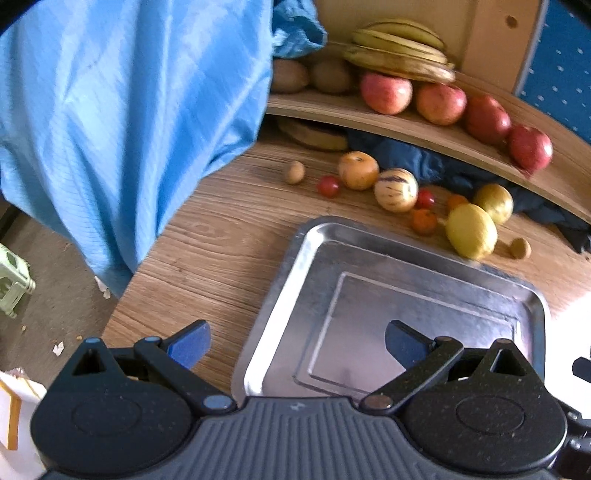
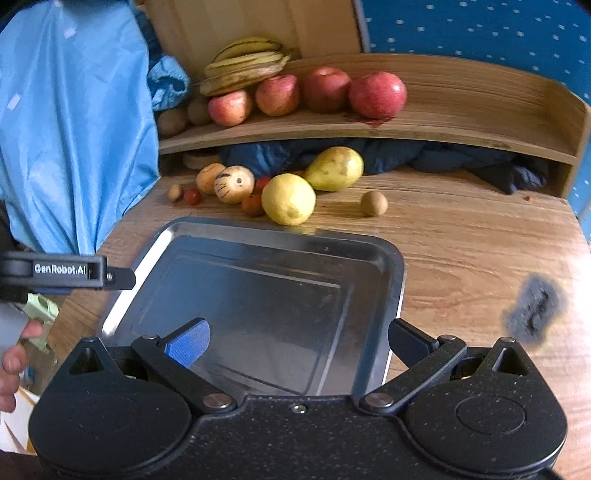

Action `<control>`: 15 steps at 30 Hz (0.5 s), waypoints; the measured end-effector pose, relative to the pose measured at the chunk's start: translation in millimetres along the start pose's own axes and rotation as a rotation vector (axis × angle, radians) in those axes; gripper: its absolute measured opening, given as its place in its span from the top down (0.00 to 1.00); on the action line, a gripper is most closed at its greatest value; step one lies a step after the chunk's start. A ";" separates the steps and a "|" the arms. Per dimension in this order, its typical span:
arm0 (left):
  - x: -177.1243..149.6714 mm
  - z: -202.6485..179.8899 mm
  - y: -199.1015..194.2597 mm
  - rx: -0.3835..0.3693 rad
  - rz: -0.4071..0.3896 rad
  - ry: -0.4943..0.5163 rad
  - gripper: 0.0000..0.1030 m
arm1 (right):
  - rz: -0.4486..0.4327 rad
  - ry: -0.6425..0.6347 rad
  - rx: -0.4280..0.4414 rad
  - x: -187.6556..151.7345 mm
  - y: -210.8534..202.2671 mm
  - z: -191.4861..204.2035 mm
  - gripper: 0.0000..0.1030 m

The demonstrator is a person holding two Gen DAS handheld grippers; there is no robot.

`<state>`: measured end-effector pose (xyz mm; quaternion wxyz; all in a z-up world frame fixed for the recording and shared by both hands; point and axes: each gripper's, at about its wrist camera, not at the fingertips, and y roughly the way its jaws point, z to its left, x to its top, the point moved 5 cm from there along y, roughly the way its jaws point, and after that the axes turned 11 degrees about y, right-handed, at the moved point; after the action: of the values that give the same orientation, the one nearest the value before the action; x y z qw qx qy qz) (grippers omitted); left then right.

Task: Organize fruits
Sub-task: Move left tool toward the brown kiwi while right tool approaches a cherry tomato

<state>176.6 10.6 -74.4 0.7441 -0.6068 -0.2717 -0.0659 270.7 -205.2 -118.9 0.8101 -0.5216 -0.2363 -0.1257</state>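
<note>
Both grippers wide apart over an empty steel tray, fruit waiting beyond it.

We read "GenRobot.AI" on the left gripper [image 2: 122,278]; our right gripper [image 2: 297,341] holds nothing either. The metal tray [image 2: 397,266] lies on the wooden table [image 2: 480,236]; a lemon [image 2: 289,198] touches its far rim, with a pear [image 2: 335,168], cherry tomatoes [image 2: 192,196] and striped melon [image 2: 233,184] behind. Apples [image 2: 377,94] and bananas [image 2: 245,64] sit on the shelf [image 2: 480,122]; a blue garment [image 2: 74,122] hangs at left.

Desk: your wood-grain table [image 2: 461,236], glare at its right edge.
Shelf: curved wooden riser [image 2: 461,122] at back.
Wall: blue, white-dotted [image 2: 480,29].
Floor: grey, littered [image 1: 48,258].
</note>
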 end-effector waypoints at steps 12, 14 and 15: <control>26.7 23.9 9.7 0.025 -0.007 0.020 0.00 | 0.003 -0.063 -0.003 11.9 13.5 23.2 0.00; 32.7 29.5 14.4 0.022 -0.004 0.035 0.00 | 0.001 -0.051 -0.008 13.9 16.4 25.6 0.00; 35.5 32.4 16.7 0.019 -0.003 0.039 0.00 | 0.000 -0.042 -0.012 15.4 18.6 27.1 0.00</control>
<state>203.2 53.5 -68.0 0.7549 -0.5979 -0.2585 -0.0762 285.4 -172.1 -116.2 0.8018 -0.5289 -0.2527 -0.1160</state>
